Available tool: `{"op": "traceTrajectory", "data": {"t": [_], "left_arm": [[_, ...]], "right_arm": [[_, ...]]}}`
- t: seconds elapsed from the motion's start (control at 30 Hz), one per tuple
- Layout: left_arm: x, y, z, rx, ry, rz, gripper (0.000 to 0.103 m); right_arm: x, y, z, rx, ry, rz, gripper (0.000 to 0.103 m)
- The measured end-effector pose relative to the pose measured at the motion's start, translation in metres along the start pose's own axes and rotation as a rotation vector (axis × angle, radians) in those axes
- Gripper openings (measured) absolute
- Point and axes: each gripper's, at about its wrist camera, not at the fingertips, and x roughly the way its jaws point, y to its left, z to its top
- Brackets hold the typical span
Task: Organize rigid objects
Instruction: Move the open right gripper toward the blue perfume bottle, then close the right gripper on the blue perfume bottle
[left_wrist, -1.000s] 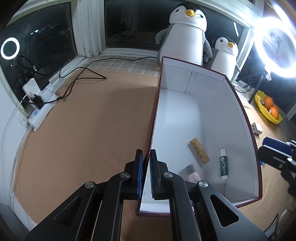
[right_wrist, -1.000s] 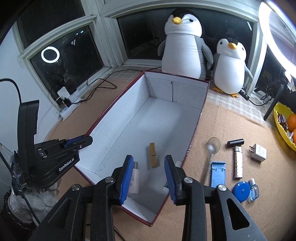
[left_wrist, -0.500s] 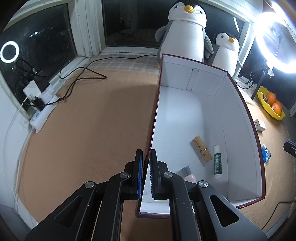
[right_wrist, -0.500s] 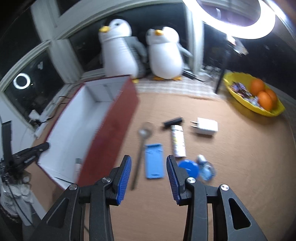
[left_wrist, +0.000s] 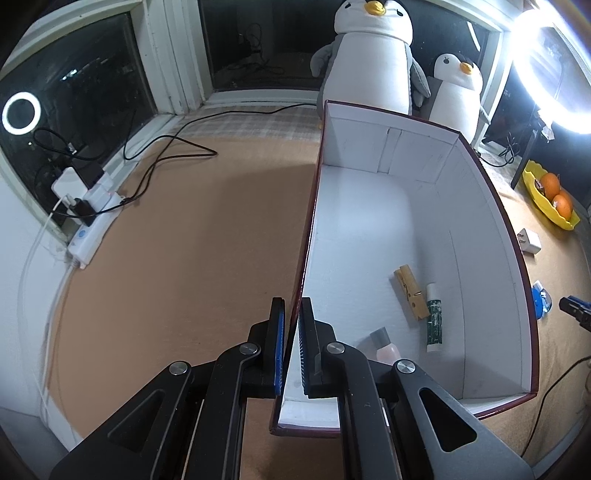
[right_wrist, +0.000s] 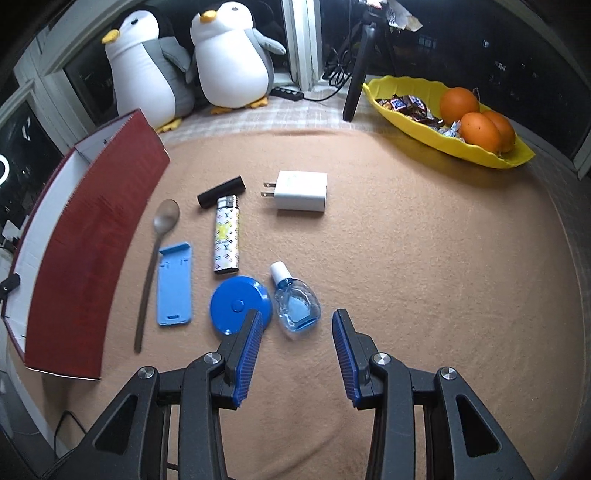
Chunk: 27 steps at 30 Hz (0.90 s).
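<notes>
As we look left to right, here is the desk (right_wrist: 424, 258):
Left gripper (left_wrist: 291, 347): we see its fingers pinched narrow on the left wall of the box (left_wrist: 373, 221).
Box contents: clothespin (left_wrist: 410, 287), green-labelled tube (left_wrist: 433, 317) touching it, pink bottle (left_wrist: 384, 347) nearest us.
Outside, beside the box: spoon (right_wrist: 155, 258), blue phone stand (right_wrist: 174, 284), lighter (right_wrist: 226, 236), black tube (right_wrist: 221, 191), charger (right_wrist: 300, 190).
Right gripper (right_wrist: 295, 354): fingers wide, holding nothing, we hover near the blue disc (right_wrist: 238, 304) and eye-drop bottle (right_wrist: 295, 302).
</notes>
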Motion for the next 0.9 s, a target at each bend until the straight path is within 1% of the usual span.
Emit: {"op": "traceTrajectory", "data": {"t": [0.33,0.53,0.67,0.73,0.9], "left_arm": [[0.0,-0.001,0.001,-0.011,0.006,0.02,0.007],[0.001,-0.001,0.001,-0.02,0.006,0.02,0.007],[0.001,-0.001,0.001,-0.018,0.006,0.02,0.007],[0.001,0.0,0.001,-0.017,0.006,0.02,0.007],[0.001,0.0,0.001,-0.018,0.005,0.018,0.007]], "right_arm": [[0.031,0.005,0.006,-0.066,0.064,-0.014,0.035],[0.04,0.002,0.011,-0.08,0.082,-0.017,0.033],[0.047,0.002,0.01,-0.089,0.103,-0.013,0.029],[0.05,0.002,0.009,-0.088,0.104,-0.018,0.024],[0.051,0.001,0.011,-0.088,0.098,-0.017,0.023]]}}
